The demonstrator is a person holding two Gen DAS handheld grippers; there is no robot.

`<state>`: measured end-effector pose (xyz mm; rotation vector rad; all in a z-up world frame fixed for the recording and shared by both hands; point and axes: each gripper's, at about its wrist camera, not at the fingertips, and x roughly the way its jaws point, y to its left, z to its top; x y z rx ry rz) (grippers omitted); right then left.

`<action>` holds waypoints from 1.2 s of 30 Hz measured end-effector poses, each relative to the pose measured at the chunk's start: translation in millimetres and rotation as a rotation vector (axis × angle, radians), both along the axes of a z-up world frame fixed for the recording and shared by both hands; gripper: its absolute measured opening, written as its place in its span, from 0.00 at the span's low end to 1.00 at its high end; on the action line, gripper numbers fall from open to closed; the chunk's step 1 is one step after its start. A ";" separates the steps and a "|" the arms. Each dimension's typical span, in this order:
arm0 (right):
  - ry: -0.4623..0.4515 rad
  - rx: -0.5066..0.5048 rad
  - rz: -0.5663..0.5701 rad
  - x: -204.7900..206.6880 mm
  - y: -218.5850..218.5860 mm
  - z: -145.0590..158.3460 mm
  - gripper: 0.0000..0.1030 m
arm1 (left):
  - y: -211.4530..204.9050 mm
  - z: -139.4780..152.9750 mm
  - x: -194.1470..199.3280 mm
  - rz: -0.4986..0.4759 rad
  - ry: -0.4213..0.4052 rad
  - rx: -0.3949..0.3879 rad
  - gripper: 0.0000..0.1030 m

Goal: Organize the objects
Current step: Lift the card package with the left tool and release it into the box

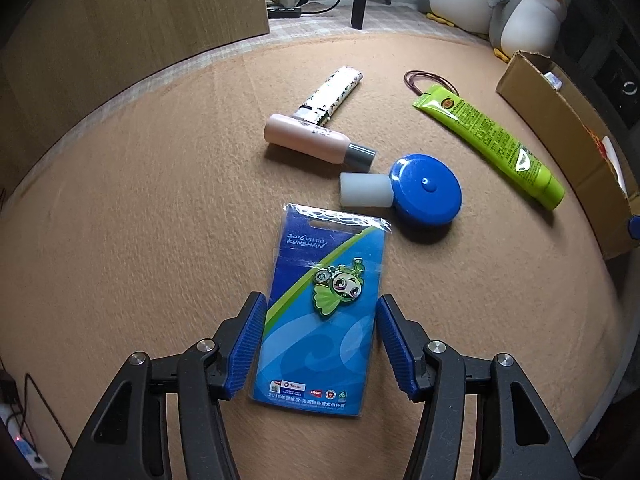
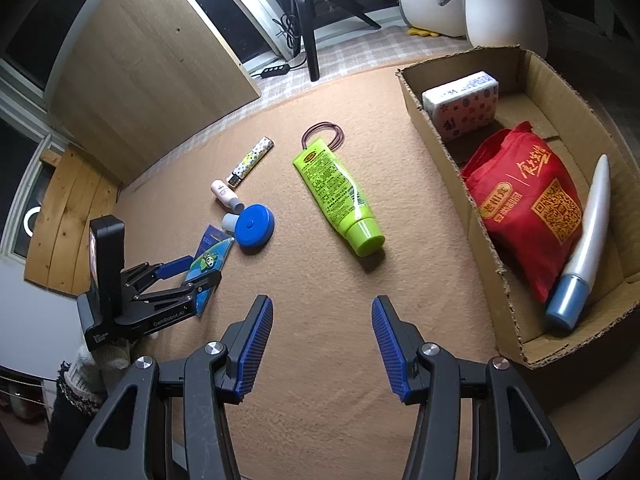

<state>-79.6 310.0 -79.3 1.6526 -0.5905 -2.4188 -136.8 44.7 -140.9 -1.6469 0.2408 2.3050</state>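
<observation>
Between our left gripper's point(image 1: 320, 344) spread fingers point(image 1: 246, 344) lies the blue pin card point(image 1: 320, 320), flat on the tan felt table point(image 1: 120, 240), its edges near both pads though we cannot tell if they touch. Our right gripper point(image 2: 322, 344) hangs released over bare felt. Right of those fingers sits the cardboard box point(image 2: 452, 152) holding a red bag point(image 2: 524, 208), a tissue pack point(image 2: 464, 108) and a white tube point(image 2: 588, 232). Beyond the left fingers lie the green tube point(image 1: 492, 140), blue round case point(image 1: 426, 192), pink bottle point(image 1: 308, 140), patterned lighter point(image 1: 336, 92) and hair ties point(image 1: 420, 78). Penguin plushies point(image 1: 524, 16) stand past the table edge.
</observation>
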 end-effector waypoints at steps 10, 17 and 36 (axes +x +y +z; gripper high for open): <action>0.023 0.001 -0.013 10.2 14.1 4.5 0.46 | 5.7 17.0 21.4 0.058 0.016 0.072 0.59; 0.045 0.019 -0.026 21.6 29.2 9.8 0.46 | 35.1 54.1 23.2 0.049 0.069 0.133 0.59; 0.080 0.071 -0.125 64.3 115.4 17.7 0.47 | 234.6 104.1 7.0 -0.141 0.130 0.242 0.59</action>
